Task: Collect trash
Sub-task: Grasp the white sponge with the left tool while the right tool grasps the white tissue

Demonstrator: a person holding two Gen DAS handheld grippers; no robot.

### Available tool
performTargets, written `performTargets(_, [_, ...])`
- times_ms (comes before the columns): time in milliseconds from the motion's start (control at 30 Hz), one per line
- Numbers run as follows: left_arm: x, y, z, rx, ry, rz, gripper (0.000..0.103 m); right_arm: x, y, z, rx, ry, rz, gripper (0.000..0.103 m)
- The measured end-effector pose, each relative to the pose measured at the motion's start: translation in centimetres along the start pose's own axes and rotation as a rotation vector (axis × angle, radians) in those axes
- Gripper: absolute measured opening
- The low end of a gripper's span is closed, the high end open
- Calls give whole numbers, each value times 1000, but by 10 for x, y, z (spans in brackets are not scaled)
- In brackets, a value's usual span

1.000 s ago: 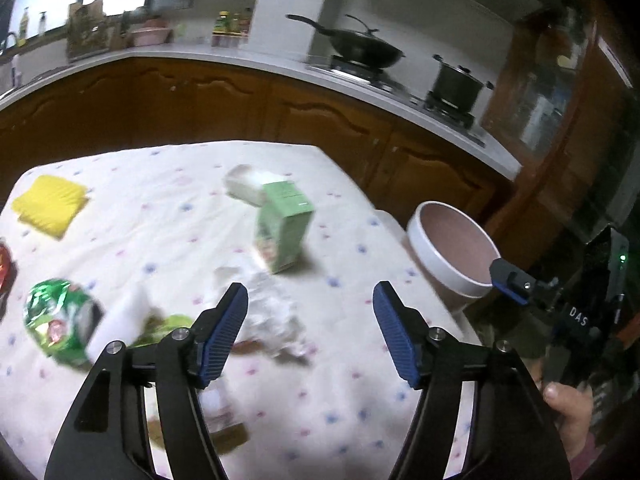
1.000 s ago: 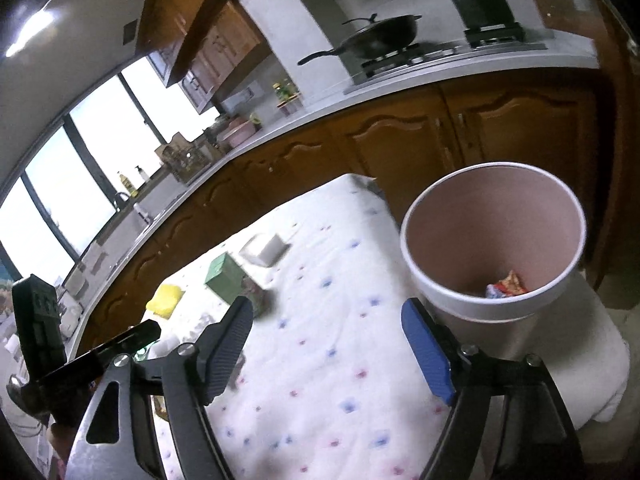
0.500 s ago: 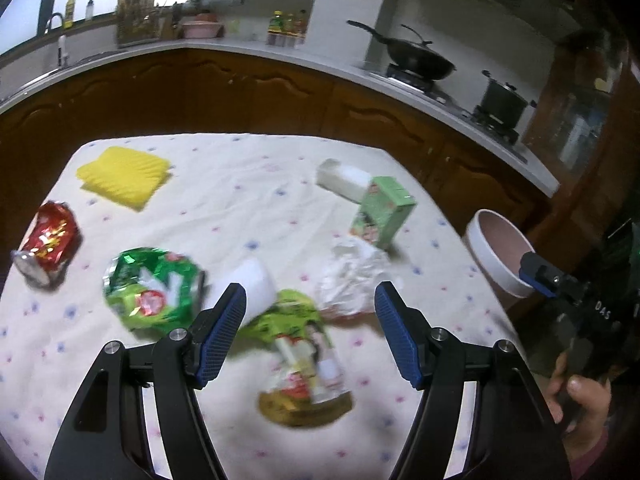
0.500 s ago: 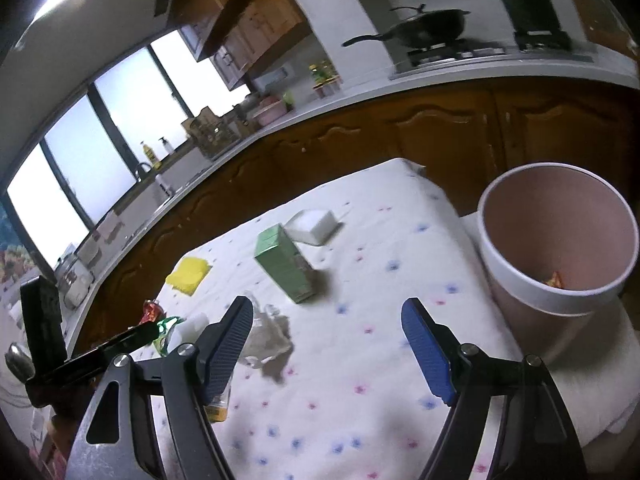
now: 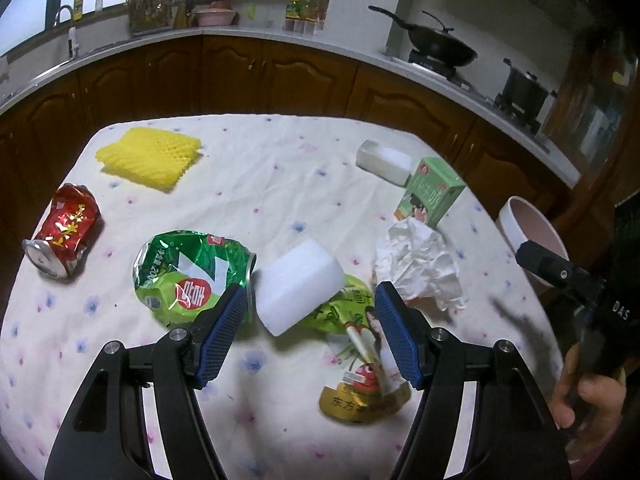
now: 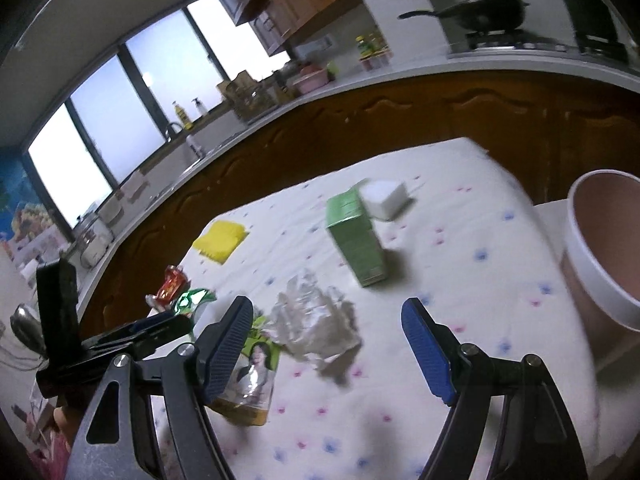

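Note:
Trash lies on a flowered tablecloth (image 5: 280, 184). My left gripper (image 5: 310, 320) is open and empty, just above a white foam block (image 5: 298, 286) that leans on a green snack wrapper (image 5: 352, 340). A crushed green can (image 5: 188, 276) lies to its left, a crumpled white tissue (image 5: 418, 260) to its right. A crushed red can (image 5: 66, 228), a yellow foam net (image 5: 150, 156) and a green carton (image 5: 430, 196) lie farther off. My right gripper (image 6: 328, 340) is open and empty above the tissue (image 6: 316, 324). The bin (image 6: 604, 244) stands at the right.
A second white foam block (image 5: 384, 160) lies behind the carton. Dark wooden cabinets (image 5: 260, 76) with a white countertop ring the table. A wok (image 5: 436, 46) and a pot (image 5: 524, 88) sit on the stove. The table's right edge drops off beside the bin (image 5: 528, 232).
Both grippers have swung left, away from the bin and over the trash. The left one now hovers over the white foam block and wrapper; the right one now faces the tissue.

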State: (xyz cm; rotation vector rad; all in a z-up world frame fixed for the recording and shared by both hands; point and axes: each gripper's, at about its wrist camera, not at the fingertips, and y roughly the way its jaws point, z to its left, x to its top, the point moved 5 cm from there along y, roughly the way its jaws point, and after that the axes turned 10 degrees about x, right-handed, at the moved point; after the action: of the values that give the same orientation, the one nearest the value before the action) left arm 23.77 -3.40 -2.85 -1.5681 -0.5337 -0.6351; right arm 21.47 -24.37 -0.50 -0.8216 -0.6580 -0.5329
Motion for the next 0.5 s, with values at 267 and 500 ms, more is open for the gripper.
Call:
performTargets(267, [2,19,-10,4,59,18,66,-8,45,-2,7,17,78,78])
performTargets(500, [5,33,-12,-8,77,47,32,-16,64,-9,-4,34,120,44])
